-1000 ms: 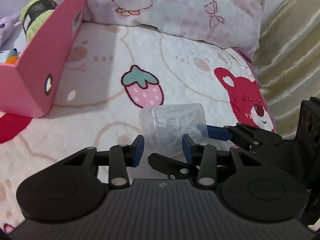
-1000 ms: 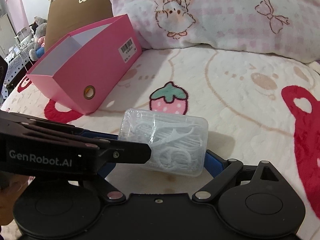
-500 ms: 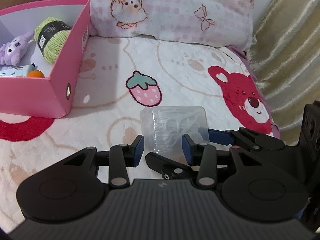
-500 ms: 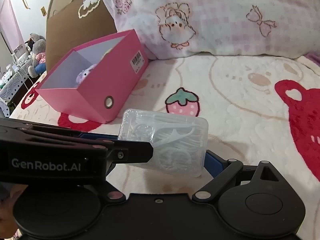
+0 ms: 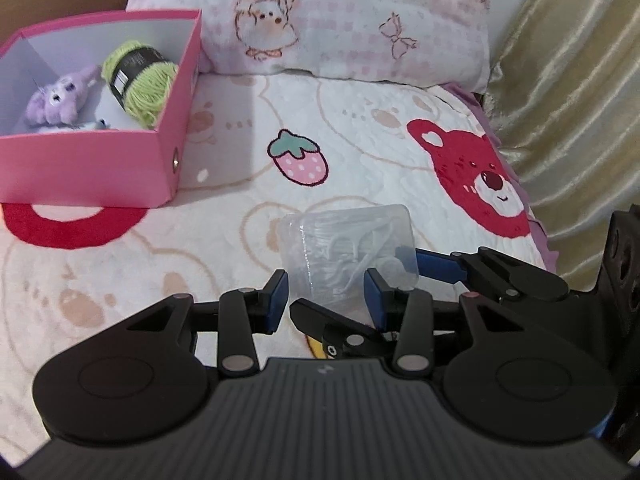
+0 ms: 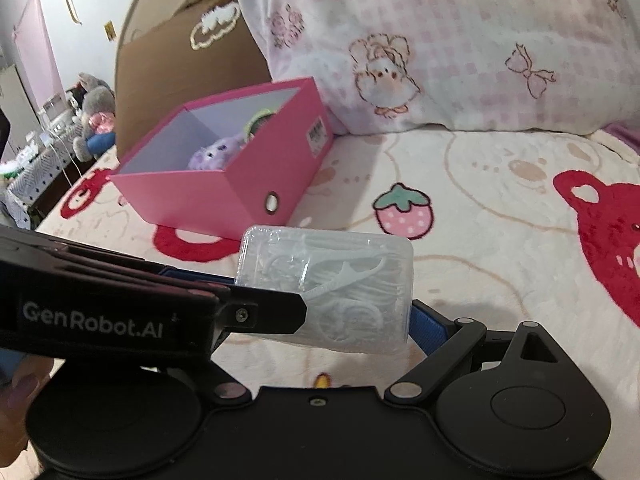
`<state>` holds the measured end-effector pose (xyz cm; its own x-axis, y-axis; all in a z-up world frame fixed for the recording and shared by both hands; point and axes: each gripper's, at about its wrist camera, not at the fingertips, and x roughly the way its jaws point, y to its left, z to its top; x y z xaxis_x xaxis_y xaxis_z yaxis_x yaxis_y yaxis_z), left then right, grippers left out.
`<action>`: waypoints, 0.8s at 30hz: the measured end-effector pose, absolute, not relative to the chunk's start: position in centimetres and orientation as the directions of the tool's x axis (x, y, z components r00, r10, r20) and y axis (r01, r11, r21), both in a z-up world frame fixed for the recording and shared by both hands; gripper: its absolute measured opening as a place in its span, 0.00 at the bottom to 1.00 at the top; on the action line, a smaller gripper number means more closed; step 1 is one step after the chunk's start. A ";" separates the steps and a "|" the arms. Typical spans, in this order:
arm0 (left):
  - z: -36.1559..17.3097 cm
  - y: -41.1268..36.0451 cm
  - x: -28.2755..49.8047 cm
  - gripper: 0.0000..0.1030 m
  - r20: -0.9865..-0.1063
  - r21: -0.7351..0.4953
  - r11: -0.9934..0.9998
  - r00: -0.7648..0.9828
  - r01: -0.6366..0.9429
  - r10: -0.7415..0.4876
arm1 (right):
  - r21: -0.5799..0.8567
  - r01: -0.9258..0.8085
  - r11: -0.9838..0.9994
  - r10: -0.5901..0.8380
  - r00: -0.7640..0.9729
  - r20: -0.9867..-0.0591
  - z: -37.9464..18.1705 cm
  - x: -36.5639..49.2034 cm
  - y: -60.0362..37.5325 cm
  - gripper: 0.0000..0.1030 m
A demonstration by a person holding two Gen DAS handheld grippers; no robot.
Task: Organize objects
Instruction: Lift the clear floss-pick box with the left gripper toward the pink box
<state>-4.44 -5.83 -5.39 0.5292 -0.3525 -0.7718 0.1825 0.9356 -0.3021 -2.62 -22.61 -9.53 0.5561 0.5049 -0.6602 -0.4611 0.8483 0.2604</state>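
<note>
The clear plastic box of floss picks (image 6: 326,290) is held off the bed (image 6: 500,208) by the right tool (image 6: 320,312), whose blue pads clamp its two short ends. Its long axis runs crosswise between the pads, roughly level; its broad face is turned up toward the right wrist camera. The far long edge points toward the pink box (image 6: 224,184). The left tool (image 5: 326,294) is partly open with nothing gripped; the clear box (image 5: 352,252) sits just beyond its tips. The pink box stands open on the bed, well apart from the held box, containing green yarn (image 5: 140,80) and a purple plush (image 5: 60,96). A pillow (image 5: 340,20) lies behind.
</note>
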 end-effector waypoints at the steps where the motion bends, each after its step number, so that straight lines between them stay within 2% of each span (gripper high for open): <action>1: -5.1 -5.6 -4.8 0.38 -0.769 -0.301 0.936 0.533 0.184 -0.352 | 0.260 -0.464 0.847 0.508 0.559 -0.656 -9.3 -3.0 -22.5 0.93; 11: -2.4 -3.3 -7.4 0.37 -0.723 -0.326 0.925 0.579 0.196 -0.377 | 0.286 -0.456 0.842 0.526 0.583 -0.619 -6.7 -5.6 -21.4 0.92; 24: -1.2 -1.0 -8.7 0.38 -0.698 -0.323 0.926 0.611 0.196 -0.373 | 0.241 -0.462 0.854 0.502 0.607 -0.616 -5.1 -6.9 -18.7 0.92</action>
